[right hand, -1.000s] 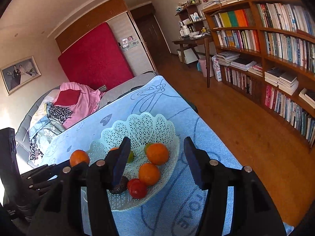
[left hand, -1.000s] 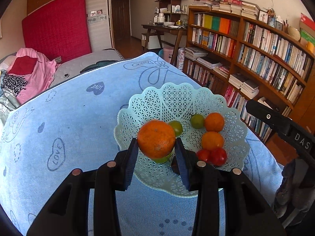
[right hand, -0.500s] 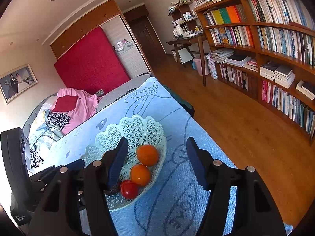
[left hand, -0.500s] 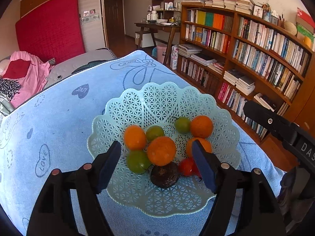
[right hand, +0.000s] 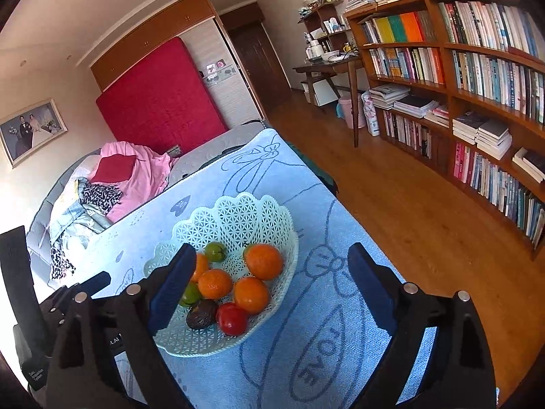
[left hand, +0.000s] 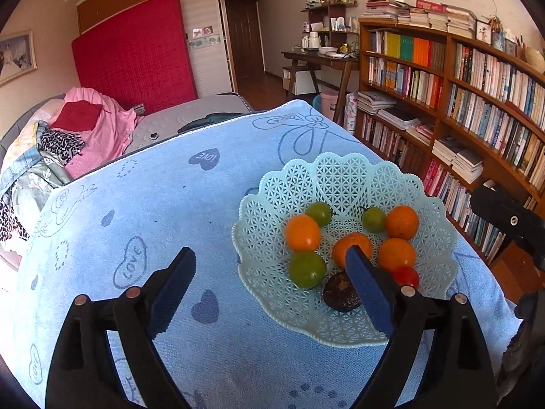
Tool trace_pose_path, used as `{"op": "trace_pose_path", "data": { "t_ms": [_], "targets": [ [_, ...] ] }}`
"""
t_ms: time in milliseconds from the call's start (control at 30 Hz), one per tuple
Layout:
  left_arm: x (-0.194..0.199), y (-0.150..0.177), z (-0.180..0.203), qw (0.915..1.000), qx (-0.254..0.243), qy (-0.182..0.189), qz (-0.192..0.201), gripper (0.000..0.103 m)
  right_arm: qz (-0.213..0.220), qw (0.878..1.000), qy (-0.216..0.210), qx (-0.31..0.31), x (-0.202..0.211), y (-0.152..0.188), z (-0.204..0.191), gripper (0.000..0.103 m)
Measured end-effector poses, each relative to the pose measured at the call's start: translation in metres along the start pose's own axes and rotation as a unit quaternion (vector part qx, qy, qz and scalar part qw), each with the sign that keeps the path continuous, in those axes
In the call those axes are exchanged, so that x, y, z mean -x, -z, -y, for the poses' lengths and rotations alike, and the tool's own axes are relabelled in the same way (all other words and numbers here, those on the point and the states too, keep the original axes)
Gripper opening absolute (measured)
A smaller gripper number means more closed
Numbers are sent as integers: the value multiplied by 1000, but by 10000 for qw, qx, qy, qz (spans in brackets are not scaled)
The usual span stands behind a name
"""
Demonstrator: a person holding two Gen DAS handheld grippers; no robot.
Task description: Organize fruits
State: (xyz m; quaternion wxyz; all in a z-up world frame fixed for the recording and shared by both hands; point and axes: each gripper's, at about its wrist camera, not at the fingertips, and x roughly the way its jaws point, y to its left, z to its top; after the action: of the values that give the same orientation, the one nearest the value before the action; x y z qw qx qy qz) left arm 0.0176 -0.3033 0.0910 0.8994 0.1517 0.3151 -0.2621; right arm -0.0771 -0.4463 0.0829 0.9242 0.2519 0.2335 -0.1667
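A pale green lattice basket (left hand: 344, 177) sits on the blue cloth and holds several oranges (left hand: 302, 232), green fruits (left hand: 307, 270), a red tomato (left hand: 406, 276) and a dark brown fruit (left hand: 340, 293). My left gripper (left hand: 272, 284) is open and empty, above the basket's near left rim; its right finger overlaps the fruit. In the right wrist view the basket (right hand: 238, 214) and its oranges (right hand: 263, 261) lie left of centre. My right gripper (right hand: 272, 279) is open and empty above the basket's right rim and the cloth.
The blue towel (left hand: 153, 204) printed with "LOVE" hearts covers the table. Its right edge drops to a wooden floor (right hand: 408, 204) beside long bookshelves (left hand: 477, 95). A bed with pink clothes (left hand: 85, 126) lies behind. The right gripper's body (left hand: 511, 220) shows at the right.
My left gripper held an orange over the basket, opened and left it among the fruit, then drew back and to the left. The right gripper stayed open and shifted slightly.
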Motion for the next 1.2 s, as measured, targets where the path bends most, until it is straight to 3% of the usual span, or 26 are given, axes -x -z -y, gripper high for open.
{"op": "trace_pose_path", "data": {
  "t_ms": [333, 600, 900, 967, 1200],
  "targets": [
    [36, 6, 7, 9967, -313, -630, 397, 92, 125, 9981, -130, 582, 23, 1, -30, 99],
    [56, 7, -5, 9933, -140, -985, 581, 93, 70, 9947, -86, 1018, 29, 4, -43, 100],
    [73, 11, -15, 9899, 30, -1201, 753, 93, 38, 9900, 60, 1406, 35, 6, -54, 100],
    [78, 12, -15, 9887, 16, -1254, 818, 98, 28, 9876, 98, 1565, 37, 8, -58, 100],
    [89, 14, -11, 9855, -38, -1413, 936, 98, 31, 9759, 264, 2165, 44, 21, -72, 100]
  ]
}}
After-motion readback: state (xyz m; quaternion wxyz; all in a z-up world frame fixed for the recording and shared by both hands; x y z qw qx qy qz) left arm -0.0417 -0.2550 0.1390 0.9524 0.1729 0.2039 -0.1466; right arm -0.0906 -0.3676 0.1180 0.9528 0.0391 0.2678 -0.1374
